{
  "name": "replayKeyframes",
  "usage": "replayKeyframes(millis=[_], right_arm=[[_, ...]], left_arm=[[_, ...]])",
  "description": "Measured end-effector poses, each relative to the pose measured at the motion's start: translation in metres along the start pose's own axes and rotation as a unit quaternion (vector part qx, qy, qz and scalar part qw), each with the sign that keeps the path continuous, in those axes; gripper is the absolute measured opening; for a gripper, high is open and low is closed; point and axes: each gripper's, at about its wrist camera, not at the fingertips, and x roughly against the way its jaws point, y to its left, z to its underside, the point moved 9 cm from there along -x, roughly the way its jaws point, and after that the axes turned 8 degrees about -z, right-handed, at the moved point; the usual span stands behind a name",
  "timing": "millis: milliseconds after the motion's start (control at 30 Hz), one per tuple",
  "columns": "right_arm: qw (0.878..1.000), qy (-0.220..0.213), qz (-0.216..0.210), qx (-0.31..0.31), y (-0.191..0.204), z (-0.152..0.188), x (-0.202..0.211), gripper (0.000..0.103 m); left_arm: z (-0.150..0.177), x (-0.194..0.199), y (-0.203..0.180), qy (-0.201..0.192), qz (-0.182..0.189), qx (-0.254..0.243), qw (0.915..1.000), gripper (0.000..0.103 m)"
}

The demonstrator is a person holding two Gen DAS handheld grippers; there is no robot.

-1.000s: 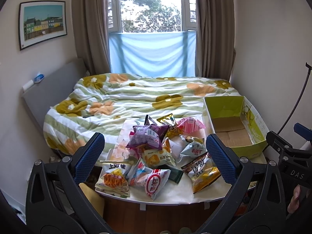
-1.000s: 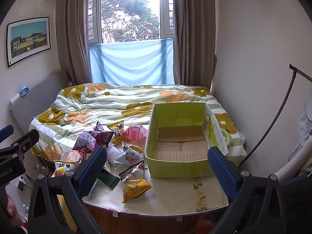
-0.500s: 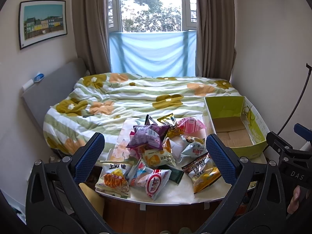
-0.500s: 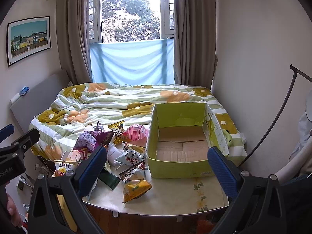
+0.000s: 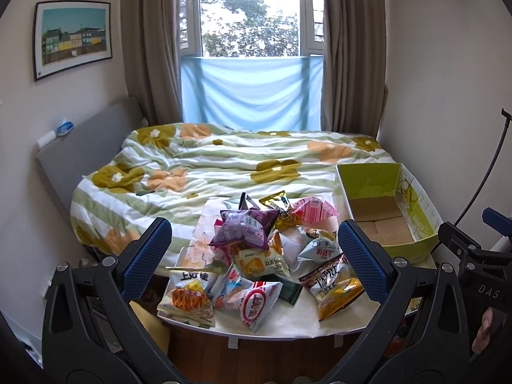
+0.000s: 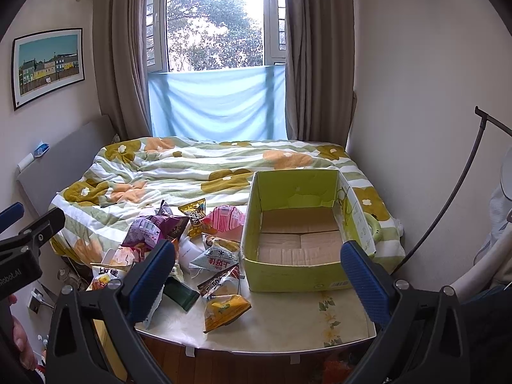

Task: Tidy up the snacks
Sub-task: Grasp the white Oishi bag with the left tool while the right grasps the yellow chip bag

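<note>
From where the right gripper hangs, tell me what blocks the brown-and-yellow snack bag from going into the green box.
Only the box's near-left wall: the brown-and-yellow snack bag lies on the table just outside the green box. The box is open-topped and empty. The right gripper is open.

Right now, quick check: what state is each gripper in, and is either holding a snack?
Left gripper: open, holding nothing, short of the snack pile.
Right gripper: open, holding nothing, facing the green box.
</note>
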Motion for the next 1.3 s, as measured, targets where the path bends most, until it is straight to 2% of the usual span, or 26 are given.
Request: replayKeyframes(millis=[133,200,467,633,900,1100,1300], right_arm=[[1.000,0.019,-0.012,-0.006,0.001,0.003,-0.004,0.103],[0.999,0.032,-0.016,-0.006,0.001,0.009,-0.009,0.103],[0.994,0.097,-0.044,-0.019,-0.007,0.056,-0.051,0.103],[0.987,0.137,-0.080,-0.024,-0.011,0.083,-0.090,0.103],[0.970,0.196,-0.140,-0.032,-0.011,0.122,-0.160,0.103],[0.960,0.219,-0.172,-0.036,-0.004,0.143,-0.197,0.103],[0.952,0.242,-0.187,-0.034,0.004,0.158,-0.223,0.103]], left_arm=[[0.005,-0.008,0.008,0.016,0.002,0.001,0.9999,0.103],[0.014,-0.017,0.010,0.036,0.015,0.003,0.9993,0.103],[0.087,-0.063,0.007,0.115,0.028,0.006,0.9930,0.103],[0.132,-0.095,-0.004,0.147,-0.001,0.000,0.9891,0.103],[0.194,-0.164,-0.034,0.186,-0.057,-0.043,0.9800,0.103],[0.218,-0.207,-0.036,0.191,-0.124,-0.081,0.9704,0.103],[0.228,-0.233,-0.039,0.197,-0.141,-0.103,0.9646,0.103]])
